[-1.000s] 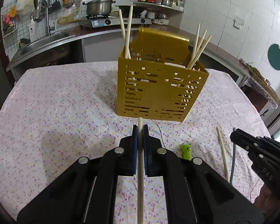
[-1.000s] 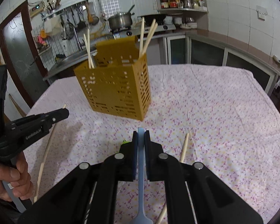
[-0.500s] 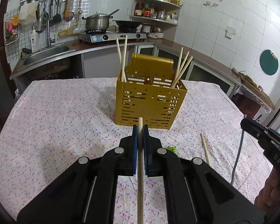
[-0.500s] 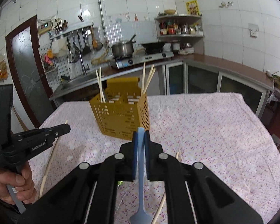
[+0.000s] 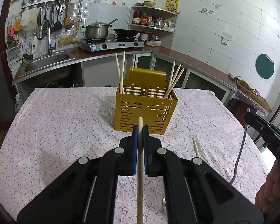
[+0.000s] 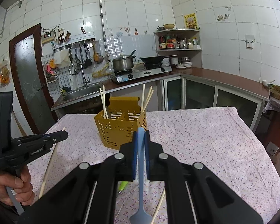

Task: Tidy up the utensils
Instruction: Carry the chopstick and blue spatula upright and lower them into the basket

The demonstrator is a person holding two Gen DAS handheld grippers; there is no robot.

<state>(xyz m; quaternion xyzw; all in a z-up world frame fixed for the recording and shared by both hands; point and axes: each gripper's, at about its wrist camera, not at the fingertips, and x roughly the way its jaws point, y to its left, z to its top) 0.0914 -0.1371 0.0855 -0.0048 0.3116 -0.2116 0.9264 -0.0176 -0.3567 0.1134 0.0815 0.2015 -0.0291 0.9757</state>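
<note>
Table: utensil caddy stands upright near its middle, chopsticks leaning in its left and right compartments. Loose chopstick lies on the cloth nearer than the caddy, to its right. Behind the table: counter with sink at left, stove with pot further right, corner shelf beyond.

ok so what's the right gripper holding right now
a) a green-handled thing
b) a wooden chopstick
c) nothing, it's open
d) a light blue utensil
d: in the right wrist view the right gripper is shut on a light blue utensil, while the wooden chopstick is clamped in the left gripper.
</note>
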